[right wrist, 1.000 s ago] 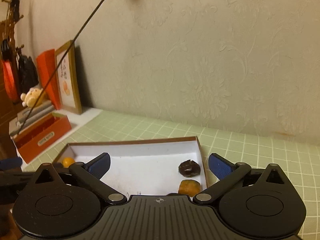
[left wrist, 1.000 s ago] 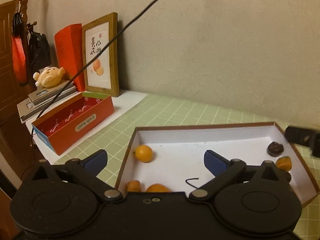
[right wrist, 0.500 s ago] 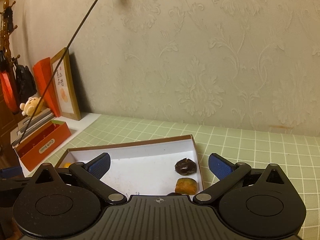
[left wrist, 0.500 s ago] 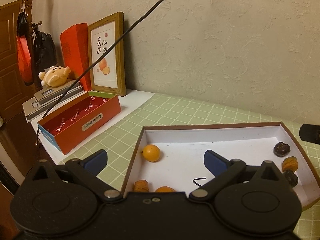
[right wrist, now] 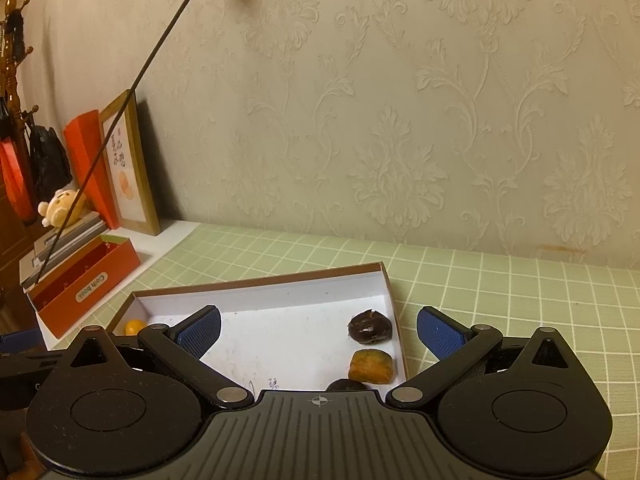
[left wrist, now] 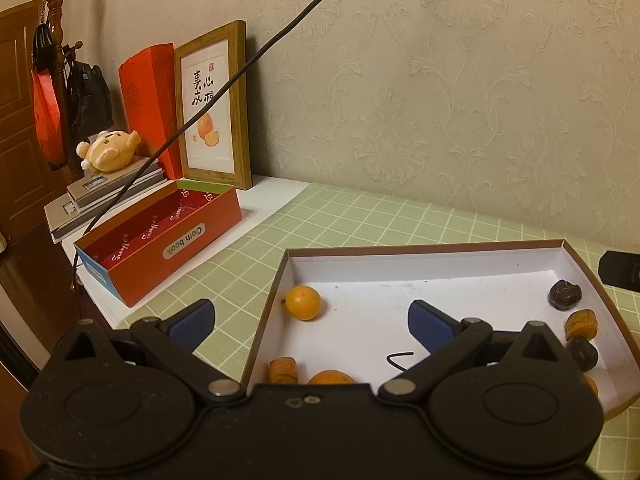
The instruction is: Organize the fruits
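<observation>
Both grippers, left [left wrist: 311, 314] and right [right wrist: 318, 330], held apart and empty above the shallow white cardboard tray [left wrist: 420, 268]; round orange fruit [left wrist: 303, 302] at its far-left corner could roll if nudged.

left gripper [left wrist: 310, 318] draws back and rightward; white tray [left wrist: 420, 264] shows more floor, dark fruit [left wrist: 564, 294] sits further inside view | right gripper [right wrist: 318, 330] rises; tray [right wrist: 260, 292] sinks lower, more wallpaper visible | fruit positions unchanged
</observation>
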The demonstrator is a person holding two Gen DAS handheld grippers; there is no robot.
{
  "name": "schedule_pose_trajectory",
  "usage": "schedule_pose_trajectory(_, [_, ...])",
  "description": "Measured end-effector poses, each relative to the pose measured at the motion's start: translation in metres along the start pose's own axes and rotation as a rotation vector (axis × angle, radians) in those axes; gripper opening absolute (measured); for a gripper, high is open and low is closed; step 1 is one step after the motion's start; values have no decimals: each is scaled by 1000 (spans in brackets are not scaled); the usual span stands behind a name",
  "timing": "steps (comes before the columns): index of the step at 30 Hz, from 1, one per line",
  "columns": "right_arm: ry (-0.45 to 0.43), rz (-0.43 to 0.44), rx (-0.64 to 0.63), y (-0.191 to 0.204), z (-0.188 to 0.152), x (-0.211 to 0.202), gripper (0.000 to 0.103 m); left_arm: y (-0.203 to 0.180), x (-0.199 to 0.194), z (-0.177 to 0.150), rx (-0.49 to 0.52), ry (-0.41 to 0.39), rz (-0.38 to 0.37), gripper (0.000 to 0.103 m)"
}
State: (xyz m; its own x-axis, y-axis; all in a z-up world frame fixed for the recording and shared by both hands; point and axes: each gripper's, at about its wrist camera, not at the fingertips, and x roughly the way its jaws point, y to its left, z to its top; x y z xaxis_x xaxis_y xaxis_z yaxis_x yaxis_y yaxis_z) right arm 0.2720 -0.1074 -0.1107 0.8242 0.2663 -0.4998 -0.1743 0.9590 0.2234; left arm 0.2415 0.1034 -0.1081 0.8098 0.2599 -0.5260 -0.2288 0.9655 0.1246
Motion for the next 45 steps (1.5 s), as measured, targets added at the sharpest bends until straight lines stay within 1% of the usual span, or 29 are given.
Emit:
schedule_pose_trajectory(9, [3, -5, 7, -3, 0, -3, 103, 2, -4, 1, -11, -6, 8, 97])
schedule_pose_trajectory(15, [1, 6, 25, -11, 0, -11, 103, 1, -17, 3, 9, -33, 20, 97])
schedule_pose_trajectory(19, [17, 15, 40, -23, 1, -21, 103, -2, -36, 2, 38, -46, 0, 97])
schedule_pose_trajectory(22, [13, -3, 28, -34, 3, -38, 103, -8, -53, 1, 69, -42, -41, 97])
schedule_pose_trajectory(25, [2, -43, 12, -48, 5, -60, 103, -11, -74, -2, 78, -41, -78, 97])
schedule_pose_trajectory(29, [2, -86, 23, -80, 3, -98, 103, -16, -103, -9, 91, -37, -123, 97])
schedule_pose_trajectory(31, [-6, -123, 28, -98, 3, -118, 103, -21, -117, -13, 96, -50, -137, 97])
schedule_pose_trajectory(35, [-33, -212, 56, -139, -2, -163, 103, -39, -138, -28, 100, -44, -186, 97])
schedule_pose_trajectory(40, [-56, -318, 133, -190, -11, -209, 103, -73, -149, -54, 167, -20, -232, 97])
schedule_pose_trajectory(45, [-67, -411, 196, -233, -19, -237, 103, -98, -151, -69, 196, -17, -253, 97])
